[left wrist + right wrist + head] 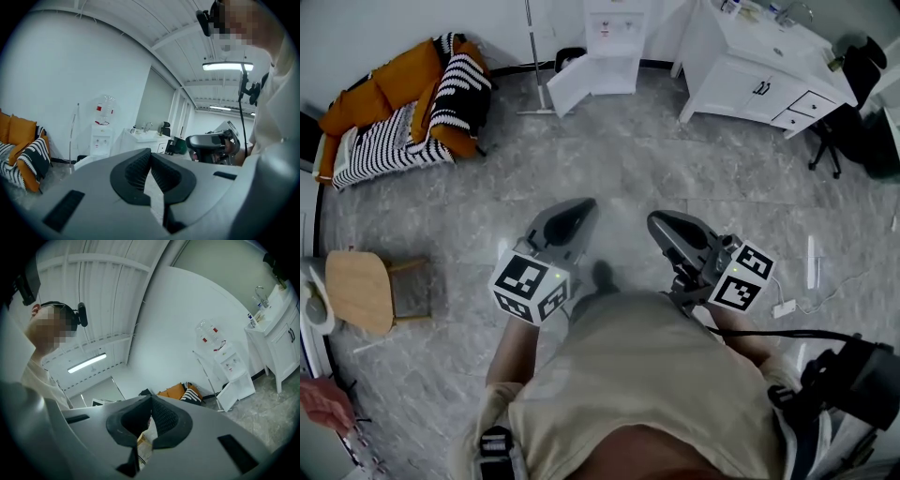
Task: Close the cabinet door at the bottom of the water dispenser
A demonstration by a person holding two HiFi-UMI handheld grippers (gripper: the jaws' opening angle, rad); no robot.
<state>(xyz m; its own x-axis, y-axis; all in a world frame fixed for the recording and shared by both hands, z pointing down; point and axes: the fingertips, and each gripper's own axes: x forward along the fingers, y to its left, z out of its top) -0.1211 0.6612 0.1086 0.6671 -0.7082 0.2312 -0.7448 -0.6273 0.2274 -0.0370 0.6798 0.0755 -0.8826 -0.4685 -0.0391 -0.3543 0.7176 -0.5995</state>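
Two grippers, both empty: left gripper (570, 214) has its jaws pressed together with nothing between, right gripper (664, 225) the same, pads meeting, nothing held. Both are held low in front of the person over the grey floor (675, 159). The water dispenser (614, 28) stands at the far wall, well apart from both grippers. Its bottom cabinet door (570, 89) hangs wide open, swung out to the dispenser's left in head view. Step in hand looks like the approach, no contact yet. To do it well: get close, set a closed gripper on the door's outer face near the free edge, not by the hinge, then push in one steady arc until the panel sits flush. Closed jaws are fine for pushing, no grab needed. The left gripper is likely handier since the door opens to that side. In the way: a thin pole stand (531, 56) just beside the open door, easy to knock. White sink cabinet (750, 66) sits near the dispenser's right. Orange sofa (394, 103) far left, wooden stool (358, 291) near left, black office chair (853, 84) and floor cable (797, 305) at right are all off the straight path.
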